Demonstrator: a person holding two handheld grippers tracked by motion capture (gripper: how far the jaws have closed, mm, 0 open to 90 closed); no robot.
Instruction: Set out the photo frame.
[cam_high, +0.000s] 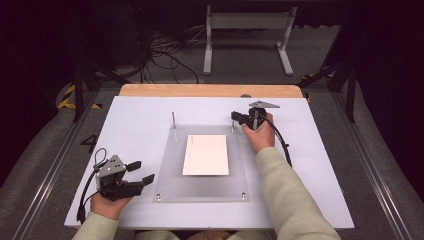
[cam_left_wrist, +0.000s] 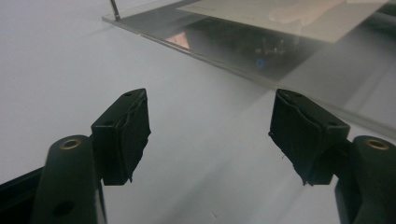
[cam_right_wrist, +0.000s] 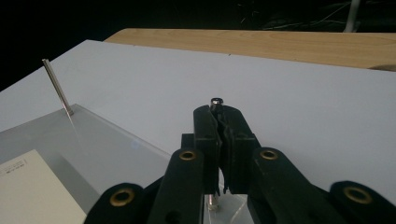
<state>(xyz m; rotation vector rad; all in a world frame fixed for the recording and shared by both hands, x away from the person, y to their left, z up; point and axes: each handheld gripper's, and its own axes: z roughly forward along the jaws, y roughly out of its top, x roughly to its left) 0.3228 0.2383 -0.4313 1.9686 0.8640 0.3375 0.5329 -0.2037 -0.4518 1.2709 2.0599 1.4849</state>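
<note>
From the high view, we are looking down on a white table (cam_high: 135, 125) with a clear acrylic plate (cam_high: 170, 175) lying flat at its middle. A cream card (cam_high: 206, 155) is resting on the plate, roughly centred. A thin metal pin (cam_high: 173, 120) is standing upright at the plate's far left corner, and two short studs are sitting at its near corners. We are holding the right gripper (cam_high: 234, 117) at the plate's far right corner, its jaws pressed together around a second upright metal post (cam_high: 232, 125) there. We are holding the left gripper (cam_high: 141, 172) low over the table, just beside the plate's near left edge, with its jaws spread apart and nothing between them.

In the left gripper view, we are seeing the two black jaws standing wide apart over bare white table, with no object in the gap. The edge of the acrylic plate (cam_left_wrist: 224, 60) is running across the upper part of the frame, with the card (cam_left_wrist: 280, 16) on it beyond.

In the right gripper view, we are seeing the jaws closed tight on the metal post (cam_right_wrist: 216, 101), whose silver top is poking up just above the pads. Its base is showing below the jaws on the plate's corner. The other pin (cam_right_wrist: 56, 86) is leaning at the far left, and a corner of the card (cam_right_wrist: 32, 191) is lying at the bottom left.
</note>
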